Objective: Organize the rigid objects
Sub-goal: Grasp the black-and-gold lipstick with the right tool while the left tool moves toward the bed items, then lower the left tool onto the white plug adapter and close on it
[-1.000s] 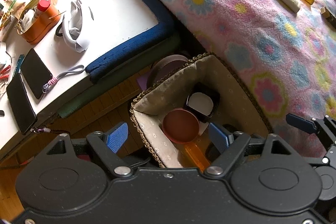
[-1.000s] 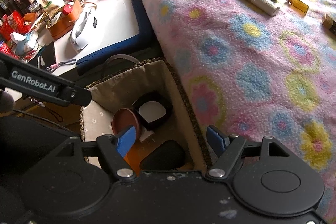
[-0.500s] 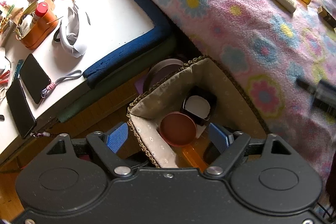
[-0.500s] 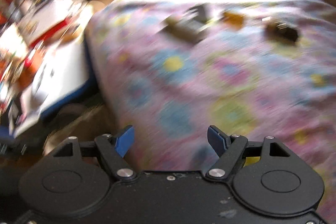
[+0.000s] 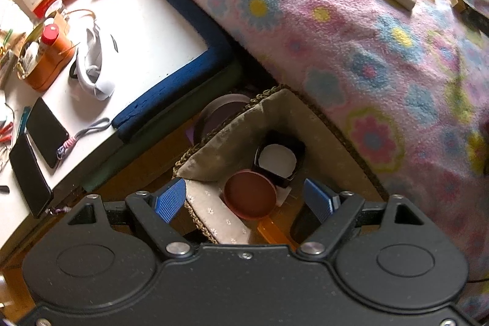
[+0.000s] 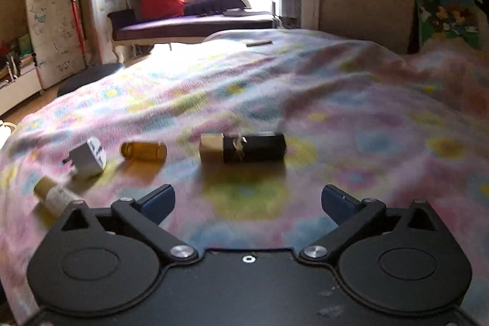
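In the right wrist view the right gripper (image 6: 247, 202) hangs low over the flowered blanket (image 6: 336, 118), its jaws opening with nothing between them. Just above centre frame lies a black box with a pale end (image 6: 243, 148), blurred, so its make is hard to tell. Left of it lie an amber bottle (image 6: 143, 151), a white plug adapter (image 6: 87, 158) and a cream tube (image 6: 55, 196). In the left wrist view the left gripper (image 5: 244, 199) stands spread and empty over the lined basket (image 5: 214, 142), bottom centre, which holds a brown round lid (image 5: 249, 194)
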The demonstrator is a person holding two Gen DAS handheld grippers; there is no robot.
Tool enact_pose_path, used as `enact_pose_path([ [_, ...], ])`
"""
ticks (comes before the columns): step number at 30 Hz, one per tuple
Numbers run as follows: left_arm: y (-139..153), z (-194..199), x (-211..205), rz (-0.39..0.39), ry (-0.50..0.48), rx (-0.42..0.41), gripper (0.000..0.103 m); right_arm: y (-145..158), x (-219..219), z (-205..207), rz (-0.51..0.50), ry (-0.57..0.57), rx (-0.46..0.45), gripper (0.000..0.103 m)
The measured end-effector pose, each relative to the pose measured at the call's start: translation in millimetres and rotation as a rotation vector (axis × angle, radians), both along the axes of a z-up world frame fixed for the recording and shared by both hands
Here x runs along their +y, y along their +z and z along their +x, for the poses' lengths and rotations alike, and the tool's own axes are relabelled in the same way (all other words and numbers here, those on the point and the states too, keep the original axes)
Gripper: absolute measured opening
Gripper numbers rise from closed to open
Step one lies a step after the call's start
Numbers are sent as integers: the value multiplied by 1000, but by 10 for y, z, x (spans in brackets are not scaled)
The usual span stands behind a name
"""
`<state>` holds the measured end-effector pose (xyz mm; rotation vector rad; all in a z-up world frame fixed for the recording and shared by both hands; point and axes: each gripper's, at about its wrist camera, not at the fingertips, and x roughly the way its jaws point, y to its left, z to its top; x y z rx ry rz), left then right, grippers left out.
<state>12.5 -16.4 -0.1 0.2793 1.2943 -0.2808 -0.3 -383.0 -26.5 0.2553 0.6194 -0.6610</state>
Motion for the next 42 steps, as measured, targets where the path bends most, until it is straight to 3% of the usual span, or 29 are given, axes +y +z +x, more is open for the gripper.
enact_pose_path([
  [4, 9, -10, -67, -4, -19, -8, 80, -117, -72, 262, -56, -16, 37, 103],
  [11, 57, -18, -164, -14, -41, -49, 81, -185, -274, 485, 25, -24, 30, 101],
  [13, 73, -20, -195, -15, -50, -69, 81, -205, -337, 488, 40, -28, 16, 95],
  [15, 90, -24, -231, -16, -65, -90, 81, -205, -330, 460, 31, -25, 3, 82],
  [18, 134, -29, -309, -19, -99, -133, 81, -212, -307, 447, 17, -21, -3, 82],
  [22, 211, 52, -472, -40, -161, -193, 82, -212, -375, 313, 68, -21, -81, 82],
  [29, 126, 370, -1138, -34, -335, -280, 82, -190, -417, 196, 124, 17, -147, 82],
  [34, 22, 536, -1683, -74, -471, -308, 84, -188, -445, 143, 158, 38, -173, 82],
  [42, -100, 885, -2110, -114, -533, -319, 85, -181, -462, 105, 180, 45, -187, 82],
])
